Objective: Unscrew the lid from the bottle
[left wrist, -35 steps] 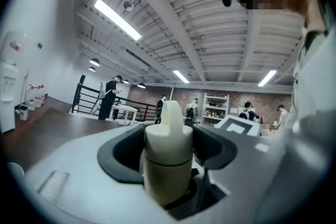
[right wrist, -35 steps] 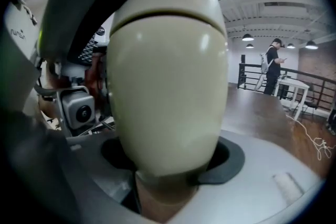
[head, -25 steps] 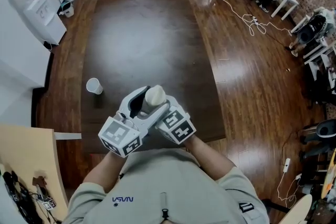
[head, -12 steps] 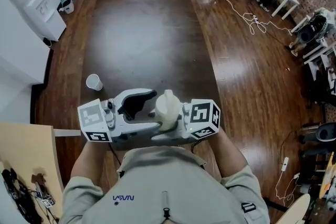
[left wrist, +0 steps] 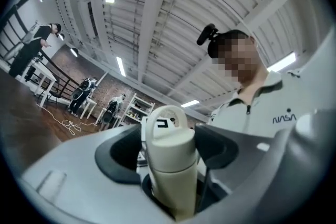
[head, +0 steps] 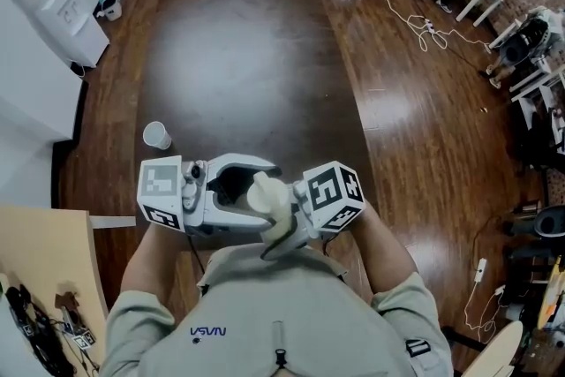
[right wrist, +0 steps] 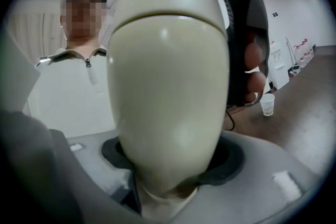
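Note:
A cream bottle (head: 267, 197) hangs tilted in front of my chest, above the near table edge. My right gripper (head: 284, 229) comes in from the right and is shut on its body (right wrist: 168, 102), which fills the right gripper view. My left gripper (head: 240, 183) faces it from the left. Its jaws stand on either side of the lid with the loop handle (left wrist: 169, 136). They have just been closing on the lid, and a thin gap still shows beside one pad (left wrist: 122, 157), so they are not pressing.
A paper cup (head: 156, 135) stands on the dark wooden table (head: 247, 49) to the far left of my hands. A water dispenser (head: 53, 4) is at the left wall. White tables, chairs and a cable (head: 415, 26) lie beyond the table.
Both grippers came back from over the table towards my chest and turned to face each other. The bottle went from upright to tilted, and the left jaws now surround the lid.

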The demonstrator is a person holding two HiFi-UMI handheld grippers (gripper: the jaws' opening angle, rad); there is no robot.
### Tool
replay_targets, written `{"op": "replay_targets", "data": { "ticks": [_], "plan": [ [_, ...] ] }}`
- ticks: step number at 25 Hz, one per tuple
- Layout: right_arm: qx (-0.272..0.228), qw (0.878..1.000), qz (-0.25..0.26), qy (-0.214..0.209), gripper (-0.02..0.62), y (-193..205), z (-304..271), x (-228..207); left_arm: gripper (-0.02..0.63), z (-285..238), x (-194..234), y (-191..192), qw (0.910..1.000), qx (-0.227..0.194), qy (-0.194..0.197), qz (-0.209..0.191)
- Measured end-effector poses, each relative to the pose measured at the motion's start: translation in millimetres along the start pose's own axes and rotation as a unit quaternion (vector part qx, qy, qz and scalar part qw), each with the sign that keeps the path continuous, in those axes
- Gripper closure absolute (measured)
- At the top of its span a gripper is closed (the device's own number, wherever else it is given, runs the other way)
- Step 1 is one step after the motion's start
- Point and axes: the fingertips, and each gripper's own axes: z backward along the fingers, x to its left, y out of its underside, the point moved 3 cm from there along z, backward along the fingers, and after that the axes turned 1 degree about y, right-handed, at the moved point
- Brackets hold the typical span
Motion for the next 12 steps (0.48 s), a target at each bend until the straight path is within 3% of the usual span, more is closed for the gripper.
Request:
{"op": "replay_targets", "data": {
  "ticks": [7,12],
  "plan": [
    [-0.006,0.998,-0.001,0.055,0.295,1,8,-19,0.302,1,12,-1,0.9987,-0.002,-0.048,-0.018],
    [-0.006,0.987,0.004,0.163,0.295,4,20,-49,0.302,2,28,-2,0.9899,0.007,-0.129,-0.058]
  ]
}}
